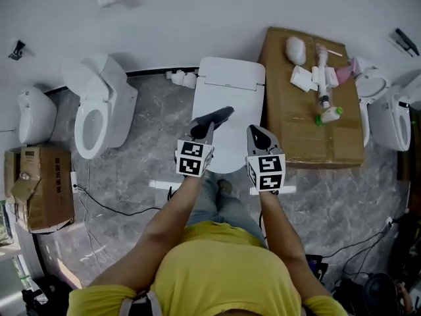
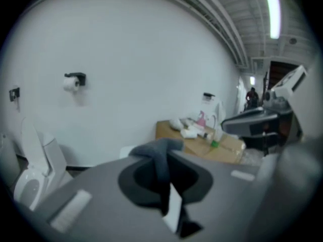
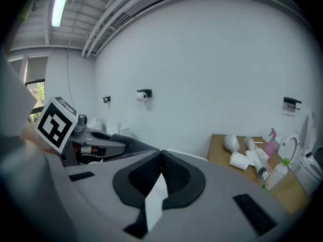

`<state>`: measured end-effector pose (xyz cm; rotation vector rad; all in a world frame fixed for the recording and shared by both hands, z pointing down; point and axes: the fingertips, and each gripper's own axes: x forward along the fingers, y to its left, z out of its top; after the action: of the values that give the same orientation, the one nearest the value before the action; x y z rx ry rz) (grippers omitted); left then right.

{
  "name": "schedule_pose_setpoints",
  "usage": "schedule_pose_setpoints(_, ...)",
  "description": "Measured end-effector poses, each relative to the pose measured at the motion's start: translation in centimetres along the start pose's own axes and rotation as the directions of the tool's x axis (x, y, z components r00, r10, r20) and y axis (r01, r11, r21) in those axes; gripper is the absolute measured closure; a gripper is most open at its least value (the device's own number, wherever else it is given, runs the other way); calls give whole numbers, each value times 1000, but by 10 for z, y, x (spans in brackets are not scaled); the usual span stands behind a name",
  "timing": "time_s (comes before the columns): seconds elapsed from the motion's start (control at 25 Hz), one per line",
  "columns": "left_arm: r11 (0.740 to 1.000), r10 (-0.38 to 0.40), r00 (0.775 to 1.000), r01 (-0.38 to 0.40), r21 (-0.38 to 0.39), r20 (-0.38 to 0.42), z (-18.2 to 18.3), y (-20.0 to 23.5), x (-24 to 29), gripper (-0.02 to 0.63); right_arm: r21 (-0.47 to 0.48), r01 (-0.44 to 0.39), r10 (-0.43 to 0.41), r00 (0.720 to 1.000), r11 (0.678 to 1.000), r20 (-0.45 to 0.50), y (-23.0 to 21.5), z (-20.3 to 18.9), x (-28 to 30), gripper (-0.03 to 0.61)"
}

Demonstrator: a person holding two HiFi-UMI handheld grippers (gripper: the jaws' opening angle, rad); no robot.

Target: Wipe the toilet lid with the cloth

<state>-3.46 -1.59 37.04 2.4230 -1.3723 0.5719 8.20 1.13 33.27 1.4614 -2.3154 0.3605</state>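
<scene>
Cloth point(image 2: 159, 155), dark grey, is pinched between the closed jaws of the left gripper point(image 1: 214, 119), with a fold spilling past the tips. Nothing is held by the right gripper point(image 3: 161, 158), whose jaws are pressed together just beside it. Below and ahead of both sets of tips lies the toilet lid point(image 1: 227, 84), closed, its long axis running away toward the wall. The left tips are judged nearer its middle, so lowering is called for.

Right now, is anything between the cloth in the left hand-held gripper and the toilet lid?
Nothing visible. The cloth, clamped in the left hand-held gripper, is over the closed, bare toilet lid; the right hand-held gripper, shut and empty, is beside it, not beneath.
</scene>
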Motion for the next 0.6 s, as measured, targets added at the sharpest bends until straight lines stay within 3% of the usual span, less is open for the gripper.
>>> schedule_pose_setpoints(0.24,1000,-2,987,-3,30,163,65,-15,-35,595,-34,3,1,993,999,116,6,51,-31,563)
schedule_pose_setpoints(0.6,994,-18,946,-19,109,323,133,-25,-94,595,-87,23,0,968,996,252,27,114,-64,563)
